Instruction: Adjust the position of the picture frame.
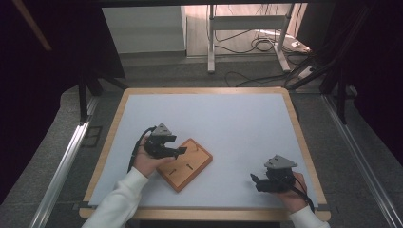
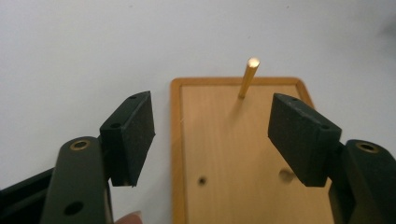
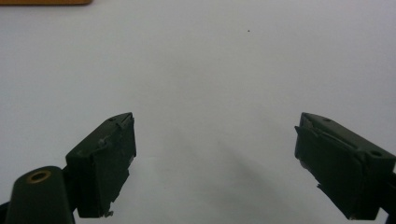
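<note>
1. High view: wooden board (image 1: pixel 186 164), small and rectangular with an orange-stained border, lying skewed on the white table mat (image 1: pixel 228 123), left of centre and near the front edge; left gripper (image 1: pixel 179 151) held level over the board's near-left end, jaws pointing across it, so the work appears to centre on this board; right gripper (image 1: pixel 255 182) resting low on the mat near the front right, well apart from the board, seemingly parked in waiting; cables and a metal stand (image 1: pixel 247 33) on the floor beyond the table.

2. Left gripper view: left gripper (image 2: pixel 211 135) released, jaws spread wide with nothing between the pads; a brass peg (image 2: pixel 248 77) standing tilted in the board (image 2: pixel 243 154) at its far end, apart from both pads; two empty holes nearer the camera, one slightly blurred and possibly only a shallow dent; peg judged just set, the jaws parted to leave it.

3. Right gripper view: right gripper (image 3: pixel 215 154) likewise released, jaws wide over bare mat; a corner of the board (image 3: pixel 44 2) at the top-left edge.
</note>
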`<action>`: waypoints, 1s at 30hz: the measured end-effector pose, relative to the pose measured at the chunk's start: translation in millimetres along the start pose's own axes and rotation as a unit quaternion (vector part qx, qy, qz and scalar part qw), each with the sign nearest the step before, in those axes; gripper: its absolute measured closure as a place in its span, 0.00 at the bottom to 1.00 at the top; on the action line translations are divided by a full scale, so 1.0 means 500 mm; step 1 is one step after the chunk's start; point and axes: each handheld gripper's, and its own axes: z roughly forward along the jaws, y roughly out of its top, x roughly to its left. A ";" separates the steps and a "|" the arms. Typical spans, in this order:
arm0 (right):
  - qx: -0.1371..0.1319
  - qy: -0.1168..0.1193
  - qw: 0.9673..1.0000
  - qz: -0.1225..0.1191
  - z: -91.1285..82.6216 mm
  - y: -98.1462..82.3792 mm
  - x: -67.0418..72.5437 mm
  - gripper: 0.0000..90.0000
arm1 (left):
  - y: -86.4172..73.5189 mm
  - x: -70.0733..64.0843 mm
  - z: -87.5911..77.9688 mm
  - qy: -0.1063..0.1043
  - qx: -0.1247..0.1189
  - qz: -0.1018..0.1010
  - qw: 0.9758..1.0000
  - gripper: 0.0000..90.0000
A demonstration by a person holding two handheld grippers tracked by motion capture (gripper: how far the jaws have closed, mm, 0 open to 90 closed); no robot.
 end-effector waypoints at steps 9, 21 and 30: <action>0.002 0.000 1.000 -0.001 0.001 -0.002 0.000 0.14 | -0.051 0.035 -0.051 -0.006 0.024 -0.003 1.000 0.94; 0.007 0.002 1.000 -0.001 0.004 -0.003 0.002 0.14 | -0.111 0.053 -0.055 0.004 0.080 -0.006 0.997 1.00; 0.010 0.001 1.000 -0.003 0.007 -0.004 0.002 0.14 | -0.134 0.046 -0.050 -0.004 0.102 -0.001 0.995 1.00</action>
